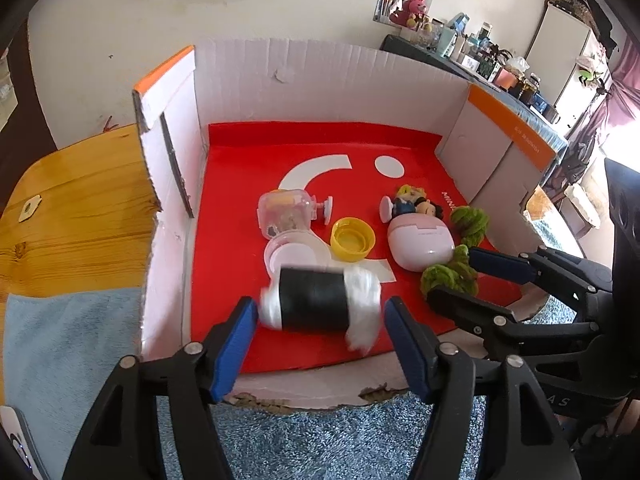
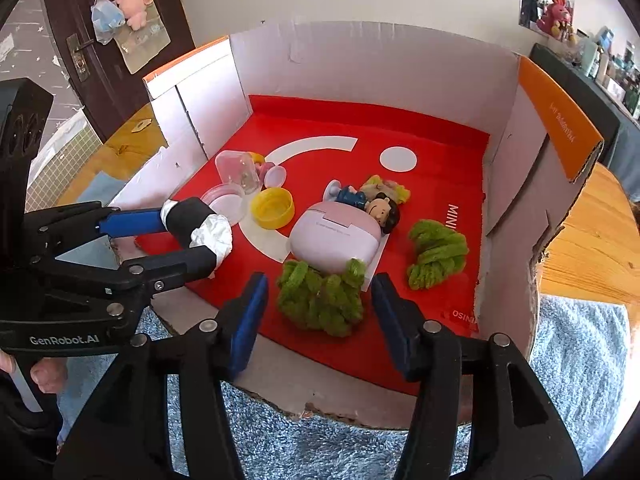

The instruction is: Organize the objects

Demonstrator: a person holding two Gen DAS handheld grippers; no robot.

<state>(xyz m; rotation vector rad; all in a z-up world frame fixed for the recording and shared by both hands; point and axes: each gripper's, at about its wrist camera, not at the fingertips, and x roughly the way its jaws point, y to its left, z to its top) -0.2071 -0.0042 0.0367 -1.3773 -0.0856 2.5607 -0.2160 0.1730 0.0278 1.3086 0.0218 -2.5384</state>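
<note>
A black roll with white ends lies between the open fingers of my left gripper over the red floor of the cardboard box; it looks blurred. My right gripper is open around a green fuzzy clump. A pink case, a doll figure, a yellow cap, a clear capsule and a pink lid lie in the box.
A second green clump lies at the right of the box. The box stands on a blue towel on a wooden table. The box walls rise at left, back and right.
</note>
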